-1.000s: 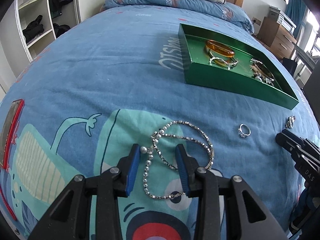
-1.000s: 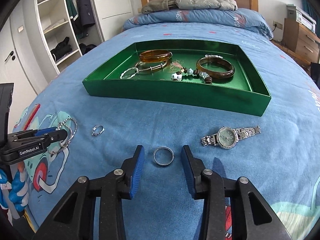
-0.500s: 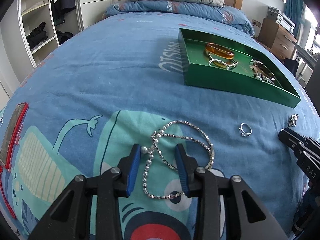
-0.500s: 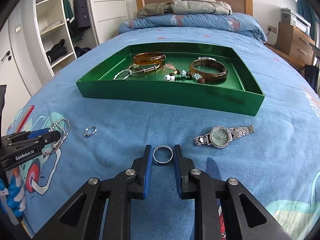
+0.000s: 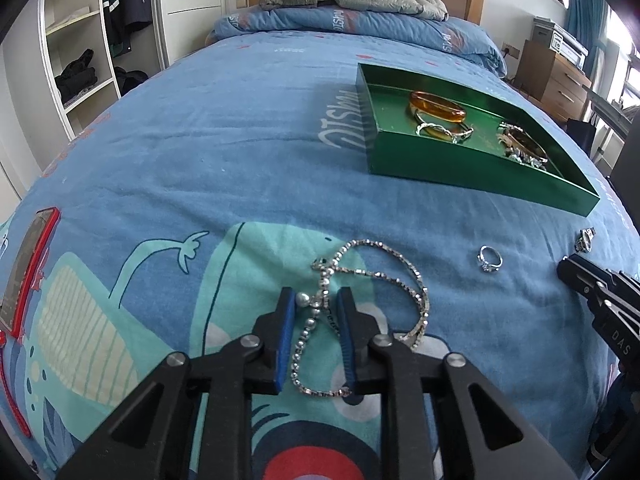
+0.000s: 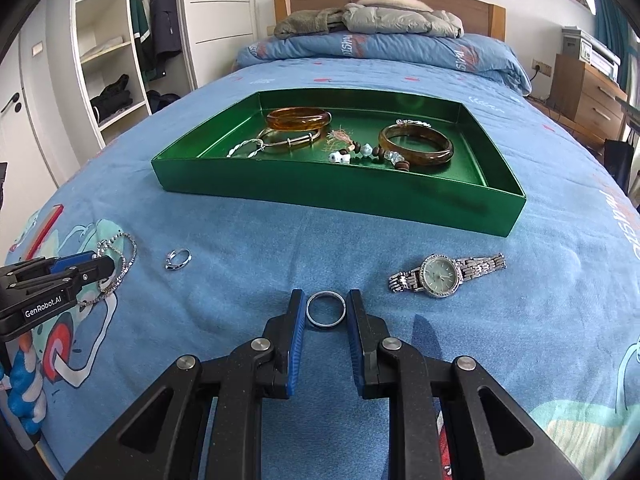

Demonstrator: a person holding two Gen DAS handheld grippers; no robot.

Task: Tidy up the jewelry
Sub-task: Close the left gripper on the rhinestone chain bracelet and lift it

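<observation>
A silver bead necklace with a pearl lies looped on the blue bedcover. My left gripper is closing on its doubled strands; the pearl sits against the left pad and the beads fill the gap. In the right wrist view my right gripper is shut on a plain silver ring that rests on the cover, a pad on each side. Between the two grippers lies a ring with a stone. A silver watch lies to the right of the right gripper. Behind them stands the green tray, holding bangles and a bead bracelet.
A folded quilt and a grey jacket lie at the head of the bed. Open wardrobe shelves stand to the left and a wooden drawer unit to the right. Bare cover stretches left of the tray.
Both grippers have closed: the left around the necklace strands, the right onto the plain ring. Neither hand has shifted much, and the jewellery lies where it was.
</observation>
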